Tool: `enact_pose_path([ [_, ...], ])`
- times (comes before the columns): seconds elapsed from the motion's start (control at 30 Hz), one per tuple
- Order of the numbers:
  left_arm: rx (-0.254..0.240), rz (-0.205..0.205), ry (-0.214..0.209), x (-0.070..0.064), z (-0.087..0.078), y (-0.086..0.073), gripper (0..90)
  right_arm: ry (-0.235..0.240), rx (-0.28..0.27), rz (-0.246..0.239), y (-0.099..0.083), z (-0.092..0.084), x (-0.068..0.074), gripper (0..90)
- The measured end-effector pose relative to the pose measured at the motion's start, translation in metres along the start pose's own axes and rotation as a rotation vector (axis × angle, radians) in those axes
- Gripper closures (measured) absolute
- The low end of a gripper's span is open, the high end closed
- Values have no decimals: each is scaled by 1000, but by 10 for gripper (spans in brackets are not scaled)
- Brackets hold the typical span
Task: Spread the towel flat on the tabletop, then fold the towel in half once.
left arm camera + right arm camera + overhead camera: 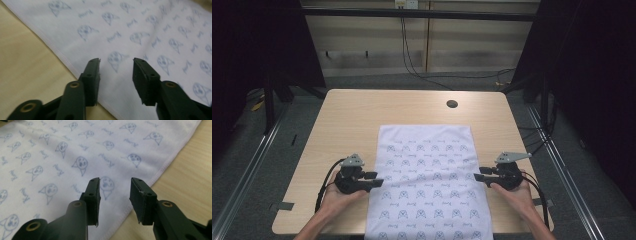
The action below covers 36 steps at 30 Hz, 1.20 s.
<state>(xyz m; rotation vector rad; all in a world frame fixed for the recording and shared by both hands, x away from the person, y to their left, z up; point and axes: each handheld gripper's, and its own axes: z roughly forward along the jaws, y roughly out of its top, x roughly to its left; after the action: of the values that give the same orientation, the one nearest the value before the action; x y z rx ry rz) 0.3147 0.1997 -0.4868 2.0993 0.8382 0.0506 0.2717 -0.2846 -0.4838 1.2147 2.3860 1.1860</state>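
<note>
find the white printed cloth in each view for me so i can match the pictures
High view: the white printed cloth lies lengthwise at the table's centre, running off the near edge, between the two grippers.
Left gripper view: it covers the upper right, hem slanting down past the jaws.
Right gripper view: it covers the left, hem at right.
Shared landmark: the stitched hem against the bare wooden table.

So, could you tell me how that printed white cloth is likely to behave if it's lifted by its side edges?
The cloth lies flat and thin on the table, so it would probably sag floppily between grips. It looks light. Its stitched hem may give the jaws some purchase.
</note>
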Motion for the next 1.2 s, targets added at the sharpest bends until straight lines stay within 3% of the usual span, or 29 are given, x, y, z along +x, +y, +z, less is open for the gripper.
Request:
enact_pose_path([
  [0.07, -18, -12, 5, 9, 3, 8, 632, 14, -13, 15, 6, 3, -2, 572],
  [0.1, -26, -6, 38, 15, 5, 13, 633, 19, -18, 14, 9, 6, -3, 560],
  [0.23, -62, -47, 69, 29, 12, 22, 625, 19, -23, 9, 22, 15, -5, 537],
  [0.43, -26, -58, 85, 44, 34, 31, 615, 0, 13, 4, 39, 40, -17, 538],
  [0.53, -35, -70, 87, 46, 40, 34, 616, -10, 33, 17, 45, 54, -27, 554],
  [0.6, 9, -42, 123, 46, 46, 33, 629, -27, 42, 3, 49, 64, -30, 581],
  [0.67, 14, -39, 143, 46, 46, 33, 685, -2, 47, -7, 50, 73, -31, 614],
  [0.7, 21, -12, 160, 45, 45, 32, 737, -3, 68, -11, 50, 77, -30, 615],
  [0.8, 29, 4, 122, 45, 39, 26, 860, -22, 100, -45, 50, 77, -22, 715],
  [0.87, 31, 2, 107, 44, 36, 23, 881, -29, 107, -67, 46, 72, -18, 864],
  [1.03, 46, 28, 72, 29, 28, 13, 889, -11, 141, -70, 33, 57, -2, 878],
  [1.2, 75, 55, 5, 6, 13, -6, 889, 37, 155, -82, 13, 37, 20, 878],
])
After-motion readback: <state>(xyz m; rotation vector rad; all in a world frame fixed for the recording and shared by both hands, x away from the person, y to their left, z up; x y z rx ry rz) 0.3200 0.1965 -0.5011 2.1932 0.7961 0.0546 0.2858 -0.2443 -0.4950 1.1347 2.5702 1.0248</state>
